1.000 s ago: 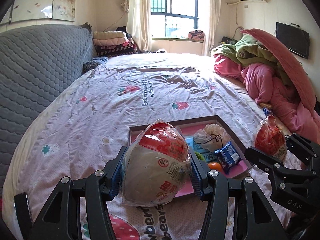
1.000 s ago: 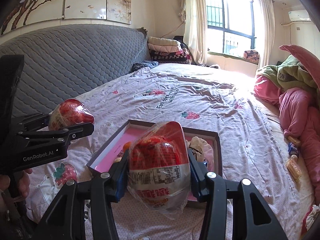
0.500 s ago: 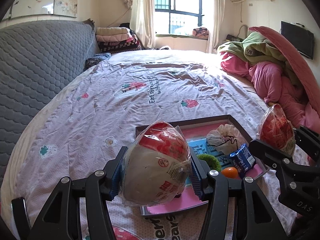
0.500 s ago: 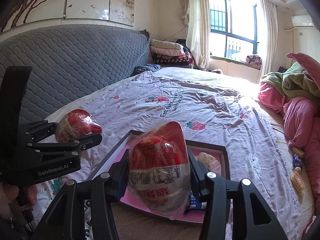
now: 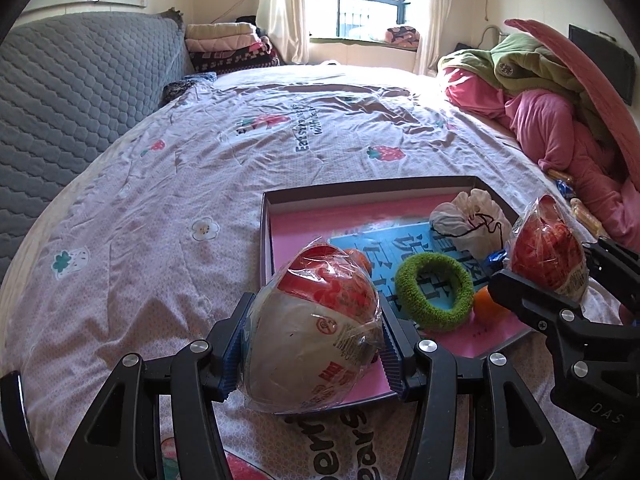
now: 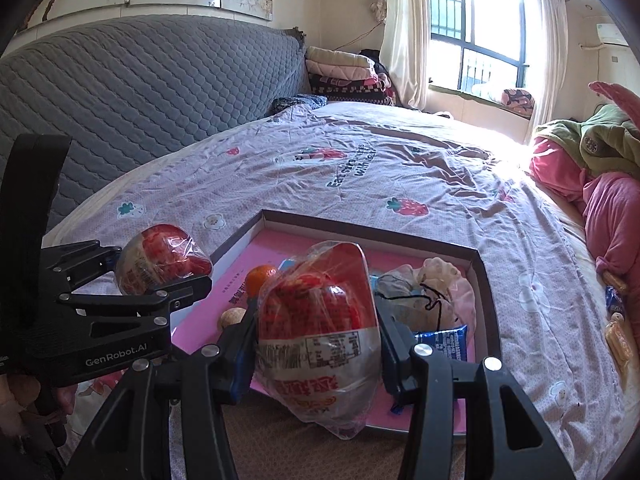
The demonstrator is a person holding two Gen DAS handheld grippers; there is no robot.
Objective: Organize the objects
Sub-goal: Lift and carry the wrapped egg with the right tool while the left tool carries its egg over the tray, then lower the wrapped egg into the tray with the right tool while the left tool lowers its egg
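Observation:
My left gripper (image 5: 314,344) is shut on a plastic-wrapped instant noodle bowl (image 5: 312,332), held above the near left edge of a shallow brown box with a pink floor (image 5: 296,224). My right gripper (image 6: 316,344) is shut on a second wrapped noodle bowl (image 6: 316,336), held above the box's near edge (image 6: 424,424). Each gripper shows in the other's view: the right one (image 5: 560,280) at the box's right, the left one (image 6: 160,268) at its left. The box holds a green hair tie (image 5: 434,286), a white drawstring pouch (image 5: 468,220), oranges (image 6: 260,276) and a blue snack packet (image 6: 444,340).
The box lies on a bed with a pink strawberry-print sheet (image 5: 200,168). A grey quilted headboard (image 5: 68,88) runs along the left. Pink and green bedding (image 5: 560,112) is heaped at the right, with small snack packets (image 6: 616,320) beside it. Folded blankets (image 5: 228,44) sit by the window.
Both grippers have drawn back and risen with their noodle bowls still held. The box now shows further ahead and more of its contents are visible, including the green hair tie.

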